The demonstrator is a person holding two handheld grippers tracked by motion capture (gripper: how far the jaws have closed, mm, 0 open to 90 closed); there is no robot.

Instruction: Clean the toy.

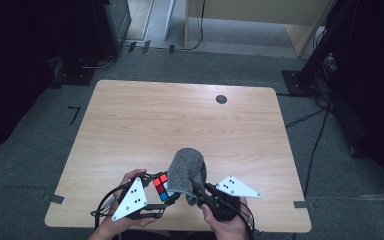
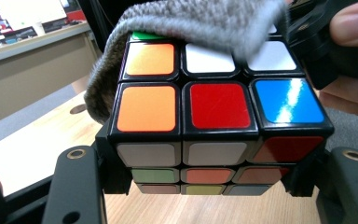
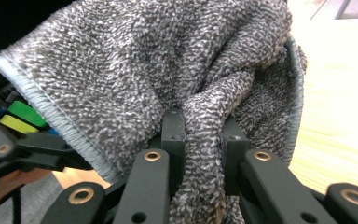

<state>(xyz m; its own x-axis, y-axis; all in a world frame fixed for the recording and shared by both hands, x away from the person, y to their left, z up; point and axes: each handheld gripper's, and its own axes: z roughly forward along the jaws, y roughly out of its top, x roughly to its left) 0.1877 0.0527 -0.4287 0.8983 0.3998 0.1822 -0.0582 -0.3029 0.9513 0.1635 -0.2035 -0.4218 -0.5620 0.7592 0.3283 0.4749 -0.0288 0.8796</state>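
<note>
A Rubik's cube (image 1: 161,186) with red, blue and white stickers is clamped in my left gripper (image 1: 166,196) near the table's front edge. The left gripper view has the cube (image 2: 219,116) between both black jaws, its top face orange, red and blue. My right gripper (image 1: 196,192) is shut on a bunched fold of a grey speckled cloth (image 1: 186,171). The cloth (image 2: 200,21) drapes over the cube's far side. A pinched fold of the cloth (image 3: 168,74) rises between the jaws in the right gripper view.
The light wooden table (image 1: 180,125) has a small dark round grommet (image 1: 221,99) at its back right. Cables and black stands (image 1: 325,65) sit on the grey floor around it.
</note>
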